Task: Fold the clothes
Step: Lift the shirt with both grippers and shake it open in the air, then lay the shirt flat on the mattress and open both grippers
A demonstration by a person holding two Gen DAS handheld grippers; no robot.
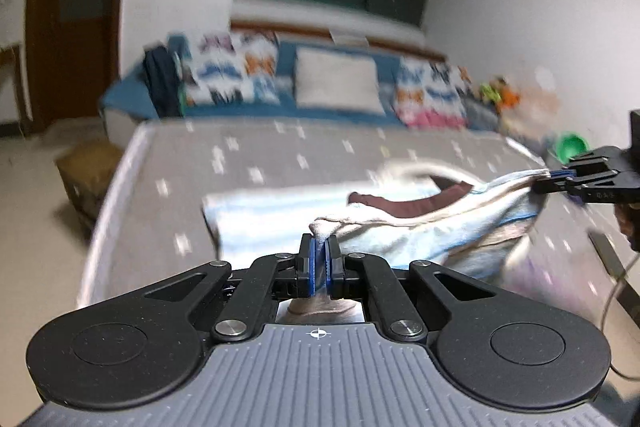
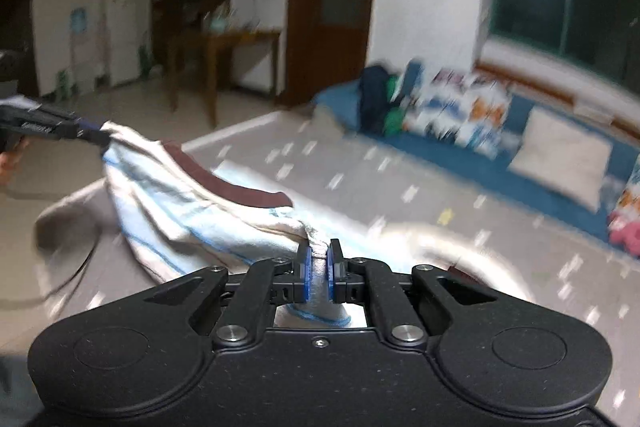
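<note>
A white garment with pale blue stripes and a dark maroon collar point(image 1: 400, 223) hangs stretched between my two grippers above the grey patterned bed. My left gripper point(image 1: 320, 251) is shut on one bunched edge of it. My right gripper point(image 2: 319, 259) is shut on the other edge of the garment point(image 2: 192, 211). In the left wrist view the right gripper point(image 1: 560, 179) shows at the right edge, pinching the cloth. In the right wrist view the left gripper point(image 2: 80, 133) shows at the left edge. The garment's far end still rests on the bed.
The grey bed cover with white marks point(image 1: 280, 155) spreads ahead. A blue sofa with patterned cushions and a white pillow point(image 1: 340, 83) lies beyond it. A cardboard box point(image 1: 86, 163) stands on the floor at left. A wooden table point(image 2: 224, 43) stands by the door.
</note>
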